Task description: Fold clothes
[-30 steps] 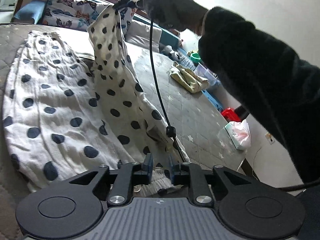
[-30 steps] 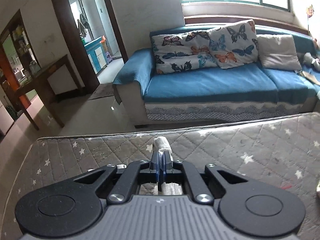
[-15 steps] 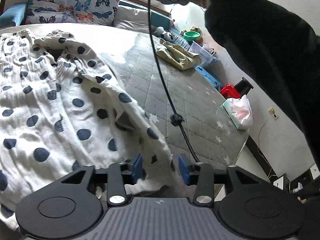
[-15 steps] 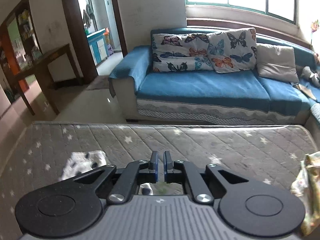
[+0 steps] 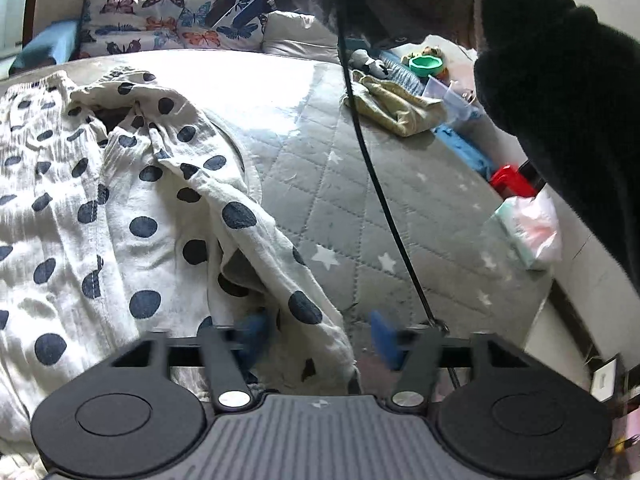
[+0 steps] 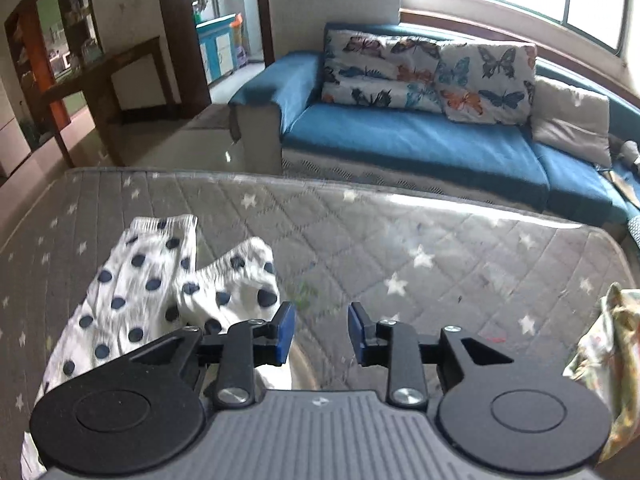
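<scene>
White trousers with dark blue dots (image 5: 120,200) lie on the grey star-quilted mattress (image 5: 360,208), one leg folded over the other. My left gripper (image 5: 320,332) is open, its blue pads on either side of the near hem, cloth lying loose between them. In the right wrist view the two cuffed leg ends (image 6: 160,276) lie side by side on the mattress (image 6: 400,240). My right gripper (image 6: 320,332) is open and empty, just right of the cuffs.
A yellowish garment (image 5: 396,108) lies at the mattress's far right, also in the right wrist view (image 6: 608,344). A blue sofa (image 6: 400,140) with butterfly cushions stands beyond. A black cable (image 5: 380,192) and the person's dark sleeve (image 5: 560,80) hang over the right.
Both grippers have opened. The right one had held a leg end high, lowered it and let go beside the other cuff. The left let go of the near hem.
</scene>
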`<action>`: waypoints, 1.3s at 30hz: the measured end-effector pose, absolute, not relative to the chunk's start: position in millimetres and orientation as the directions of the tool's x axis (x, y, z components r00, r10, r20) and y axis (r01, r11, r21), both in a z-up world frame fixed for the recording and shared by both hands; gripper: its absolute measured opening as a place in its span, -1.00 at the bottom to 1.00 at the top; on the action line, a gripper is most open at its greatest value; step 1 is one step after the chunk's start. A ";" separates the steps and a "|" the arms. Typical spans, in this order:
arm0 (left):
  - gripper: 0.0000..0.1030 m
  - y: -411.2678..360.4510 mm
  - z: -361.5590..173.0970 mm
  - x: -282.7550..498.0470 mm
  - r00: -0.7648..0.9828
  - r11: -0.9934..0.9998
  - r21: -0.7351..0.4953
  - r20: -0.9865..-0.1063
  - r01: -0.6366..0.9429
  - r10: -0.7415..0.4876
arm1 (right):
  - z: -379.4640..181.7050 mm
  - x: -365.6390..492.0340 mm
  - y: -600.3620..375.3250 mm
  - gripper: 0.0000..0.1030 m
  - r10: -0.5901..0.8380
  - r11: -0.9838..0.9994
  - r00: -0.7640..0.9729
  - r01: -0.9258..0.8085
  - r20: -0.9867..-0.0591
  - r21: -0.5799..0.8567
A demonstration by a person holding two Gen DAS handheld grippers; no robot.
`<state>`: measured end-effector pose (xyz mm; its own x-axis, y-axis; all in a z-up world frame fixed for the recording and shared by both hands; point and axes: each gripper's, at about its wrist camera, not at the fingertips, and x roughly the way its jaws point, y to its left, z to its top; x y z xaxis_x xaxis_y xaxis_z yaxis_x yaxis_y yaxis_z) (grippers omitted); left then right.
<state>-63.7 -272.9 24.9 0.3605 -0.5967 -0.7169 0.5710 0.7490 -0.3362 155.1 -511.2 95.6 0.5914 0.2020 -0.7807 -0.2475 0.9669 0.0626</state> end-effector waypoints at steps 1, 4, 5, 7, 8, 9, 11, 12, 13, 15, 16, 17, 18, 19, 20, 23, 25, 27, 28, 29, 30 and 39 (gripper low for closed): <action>-0.56 -273.0 23.3 -63.0 0.356 0.747 -0.338 -0.719 0.572 -0.597 | 92.7 155.0 -509.1 -0.44 0.204 0.965 0.586 -0.253 -0.784 0.061; -0.77 -266.8 21.3 -61.9 0.344 0.738 -0.364 -0.710 0.568 -0.615 | 84.9 156.3 -494.8 -0.44 0.217 0.955 0.573 -0.292 -0.791 0.050; -0.80 -265.2 22.1 -62.3 0.346 0.734 -0.363 -0.705 0.573 -0.619 | 82.9 157.2 -489.0 -0.44 0.225 0.950 0.570 -0.309 -0.790 0.048; -0.80 -263.5 23.9 -62.6 0.347 0.726 -0.362 -0.697 0.585 -0.628 | 79.5 159.2 -475.8 -0.44 0.242 0.940 0.561 -0.339 -0.791 0.047; -0.80 -262.9 24.4 -62.4 0.346 0.722 -0.364 -0.694 0.588 -0.631 | 77.1 161.0 -466.6 -0.44 0.254 0.933 0.552 -0.357 -0.794 0.051; -0.80 -261.9 24.6 -62.3 0.344 0.720 -0.366 -0.693 0.590 -0.634 | 75.0 162.3 -459.4 -0.43 0.264 0.927 0.544 -0.371 -0.796 0.054; -0.80 -259.5 24.4 -61.9 0.338 0.714 -0.374 -0.689 0.591 -0.641 | 67.6 163.7 -437.8 -0.44 0.279 0.907 0.524 -0.420 -0.804 0.041; -0.80 -258.1 24.3 -61.4 0.335 0.712 -0.380 -0.687 0.591 -0.645 | 63.2 163.3 -426.5 -0.44 0.283 0.895 0.515 -0.446 -0.809 0.029; -0.80 -256.8 24.3 -60.9 0.333 0.709 -0.383 -0.685 0.591 -0.648 | 59.4 162.9 -417.0 -0.44 0.284 0.884 0.508 -0.467 -0.813 0.017; -0.80 -254.3 24.3 -59.6 0.331 0.706 -0.390 -0.681 0.591 -0.653 | 51.0 161.7 -395.9 -0.44 0.285 0.859 0.496 -0.511 -0.820 -0.011; -0.80 -253.0 23.9 -58.5 0.329 0.704 -0.396 -0.679 0.589 -0.657 | 47.2 161.2 -386.5 -0.44 0.282 0.848 0.494 -0.529 -0.823 -0.027; -0.80 -251.9 23.5 -57.5 0.326 0.702 -0.404 -0.676 0.586 -0.661 | 44.2 160.9 -379.0 -0.44 0.279 0.839 0.493 -0.543 -0.824 -0.041; -0.80 -250.8 23.0 -56.8 0.322 0.700 -0.411 -0.674 0.584 -0.665 | 41.7 161.1 -373.0 -0.44 0.275 0.831 0.494 -0.553 -0.825 -0.055; -0.80 -249.7 22.6 -56.1 0.319 0.698 -0.418 -0.672 0.582 -0.669 | 39.1 161.7 -367.1 -0.43 0.266 0.825 0.500 -0.560 -0.824 -0.074; -0.80 -248.8 22.5 -55.9 0.317 0.695 -0.423 -0.669 0.581 -0.672 | 36.1 162.6 -360.9 -0.43 0.254 0.818 0.507 -0.567 -0.824 -0.097; -0.80 -246.8 22.4 -55.4 0.313 0.688 -0.433 -0.662 0.581 -0.681 | 26.1 167.9 -348.7 -0.41 0.218 0.809 0.510 -0.572 -0.832 -0.139; -0.80 -245.7 22.3 -55.5 0.312 0.684 -0.440 -0.656 0.582 -0.687 | 20.0 172.1 -345.7 -0.41 0.200 0.811 0.511 -0.565 -0.836 -0.151; -0.80 -244.1 22.1 -55.6 0.310 0.680 -0.445 -0.651 0.583 -0.693 | 13.3 177.7 -345.8 -0.43 0.194 0.823 0.504 -0.551 -0.842 -0.140; -0.80 -242.9 22.0 -55.5 0.310 0.678 -0.447 -0.648 0.583 -0.695 | 11.3 178.8 -346.7 -0.44 0.193 0.828 0.503 -0.544 -0.843 -0.135; -0.80 -241.5 22.1 -55.4 0.311 0.677 -0.450 -0.646 0.583 -0.697 | 9.5 180.3 -348.5 -0.46 0.190 0.836 0.501 -0.533 -0.844 -0.128; -0.80 -239.8 22.2 -55.1 0.312 0.676 -0.453 -0.643 0.581 -0.699 | 7.9 182.1 -351.0 -0.56 0.186 0.846 0.498 -0.519 -0.847 -0.119; -0.81 -217.5 30.0 -60.7 0.347 0.673 -0.462 -0.607 0.577 -0.715 | 42.9 192.6 -383.0 -0.94 0.250 0.917 0.541 -0.400 -0.803 0.016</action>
